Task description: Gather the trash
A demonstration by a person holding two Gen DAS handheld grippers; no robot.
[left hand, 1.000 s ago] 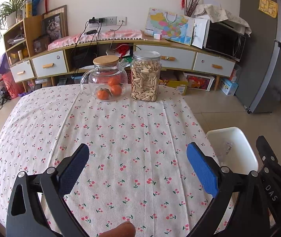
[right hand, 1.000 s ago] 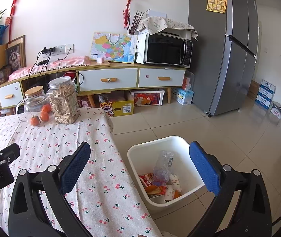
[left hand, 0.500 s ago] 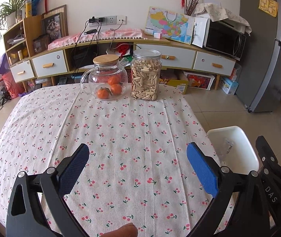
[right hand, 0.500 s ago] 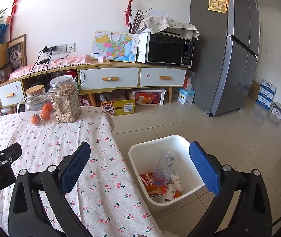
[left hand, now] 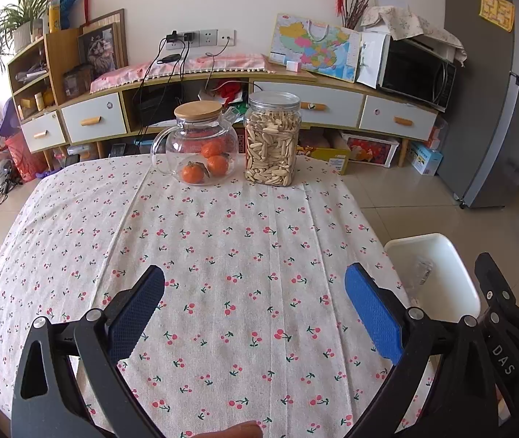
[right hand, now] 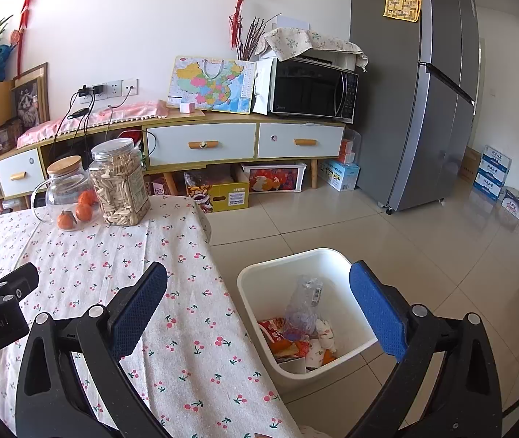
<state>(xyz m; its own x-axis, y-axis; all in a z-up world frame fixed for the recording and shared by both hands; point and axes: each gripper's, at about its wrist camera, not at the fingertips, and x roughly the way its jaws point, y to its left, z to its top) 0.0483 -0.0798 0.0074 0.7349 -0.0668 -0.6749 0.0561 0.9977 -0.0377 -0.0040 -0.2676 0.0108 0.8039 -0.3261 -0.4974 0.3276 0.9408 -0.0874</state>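
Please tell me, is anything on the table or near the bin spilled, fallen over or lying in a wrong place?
Nothing stands out. The glass teapot with oranges and the snack jar stand upright, lids on, on the tablecloth. The trash sits inside the white bin; no litter shows on the floor around it. Both grippers are open, holding nothing.

White wall [right hand: 171,18], beige tiled floor [right hand: 387,241], long wooden sideboard [right hand: 223,138], grey fridge [right hand: 423,109], daylight.

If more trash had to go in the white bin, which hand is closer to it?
Right, I think. The right gripper hangs open almost over the bin, looking down at the crushed bottle inside. The left gripper is open over the table, with the bin off to its right.
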